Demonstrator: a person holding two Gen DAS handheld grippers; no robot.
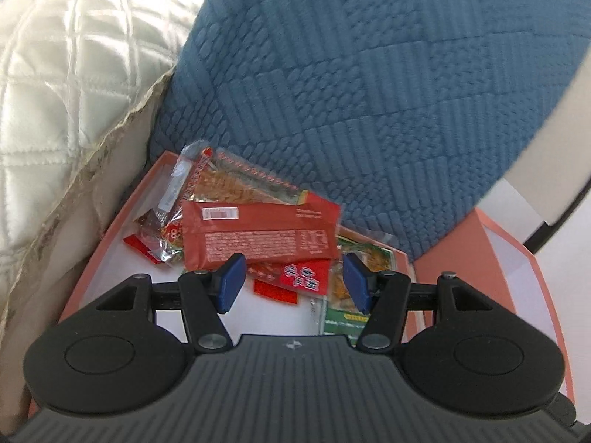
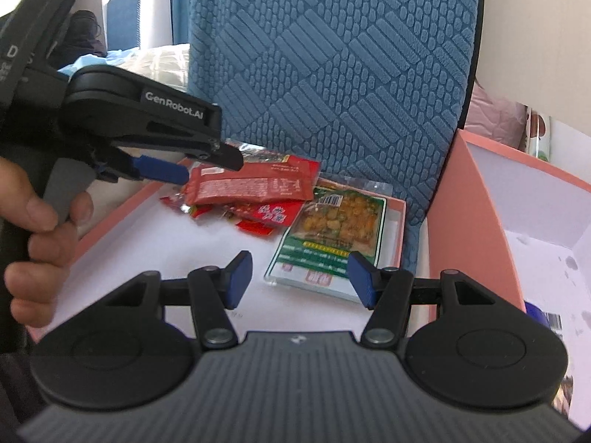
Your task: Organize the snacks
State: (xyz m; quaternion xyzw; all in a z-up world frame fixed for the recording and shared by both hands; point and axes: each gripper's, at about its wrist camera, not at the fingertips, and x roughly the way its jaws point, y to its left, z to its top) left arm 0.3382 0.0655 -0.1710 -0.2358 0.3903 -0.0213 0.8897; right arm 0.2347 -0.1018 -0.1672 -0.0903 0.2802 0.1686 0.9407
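We saw a blue textured cushion [image 1: 369, 85] standing upright and filling most of the background. To its left lay a cream quilted cover [image 1: 74, 74]. A pale wall [image 2: 535, 37] showed at right, in soft daylight.

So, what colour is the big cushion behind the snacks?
Blue, with a woven block pattern; the cushion shows best in the right wrist view.

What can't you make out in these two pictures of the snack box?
- Left wrist view: green snack packet, partly hidden by the left claw.
- Same view: printing on the long red packet, too small.
- Right wrist view: second pink box, cut off by the right edge.
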